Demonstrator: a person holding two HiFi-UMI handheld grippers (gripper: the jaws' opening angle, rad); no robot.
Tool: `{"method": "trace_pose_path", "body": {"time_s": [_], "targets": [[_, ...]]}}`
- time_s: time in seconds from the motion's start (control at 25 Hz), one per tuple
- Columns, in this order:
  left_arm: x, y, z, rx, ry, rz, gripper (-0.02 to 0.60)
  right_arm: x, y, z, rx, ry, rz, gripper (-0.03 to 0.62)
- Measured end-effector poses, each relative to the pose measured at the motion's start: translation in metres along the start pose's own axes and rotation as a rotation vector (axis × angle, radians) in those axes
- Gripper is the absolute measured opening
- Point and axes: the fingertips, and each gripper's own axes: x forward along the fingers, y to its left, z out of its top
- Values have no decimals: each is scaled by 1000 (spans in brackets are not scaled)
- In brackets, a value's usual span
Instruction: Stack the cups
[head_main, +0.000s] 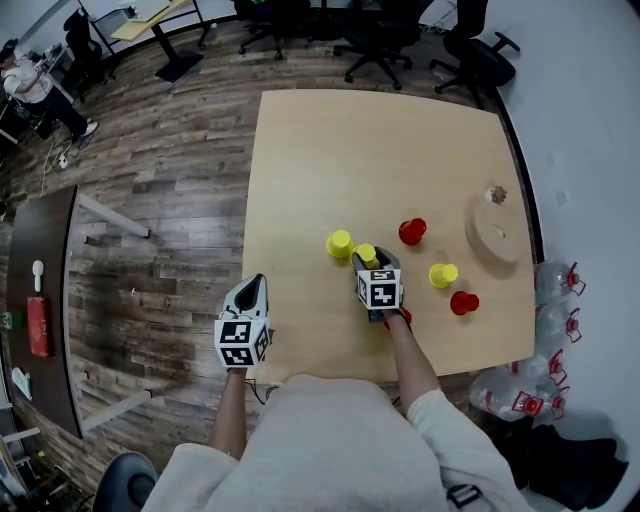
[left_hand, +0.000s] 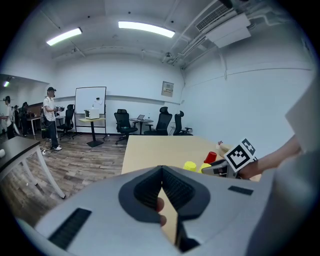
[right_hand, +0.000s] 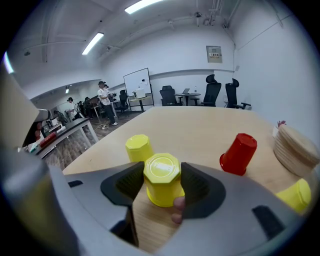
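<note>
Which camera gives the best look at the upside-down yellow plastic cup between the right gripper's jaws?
The right gripper view: the upside-down yellow plastic cup fills the centre, with the right gripper pressing on both its sides. The head view shows only part of it past the gripper. The left gripper view shows a small, distant sliver.

Bright, even indoor light comes from long white ceiling strip lights (left_hand: 145, 28), which glare slightly against the ceiling. The pale wooden bench (head_main: 380, 150) is evenly lit, with only short, soft shadows beside the small plastic cups (head_main: 340, 243). A faint sheen lies on the upturned yellow plastic cup (right_hand: 162, 175). The head view bows at its edges. Both gripper views are strongly fisheye, with black rounded corners.
</note>
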Motion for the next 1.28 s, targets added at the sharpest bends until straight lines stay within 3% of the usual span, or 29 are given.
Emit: {"method": "trace_pose_path", "body": {"time_s": [0.2,0.24,0.32,0.6,0.8,1.04,1.28], "targets": [[1,-2,0,3,-2,-2,9,2,-1,-2,5,-4,4,243],[1,-2,0,3,-3,-2,9,1,-1,-1,13,-11,7,294],[-1,-1,1,2,-4,-1,9,-4,1,6,19,-37,16,314],[-2,-4,3,7,-15,-20,9,-52,38,51,-24,-232,72,314],[0,-16,5,20,-24,-54,9,-96,61,62,-90,-321,85,314],[4,-34,5,38,-24,-116,9,-139,51,51,-100,-358,17,311],[19,-70,4,70,-12,-200,9,-170,8,7,-45,-313,-94,308]]}}
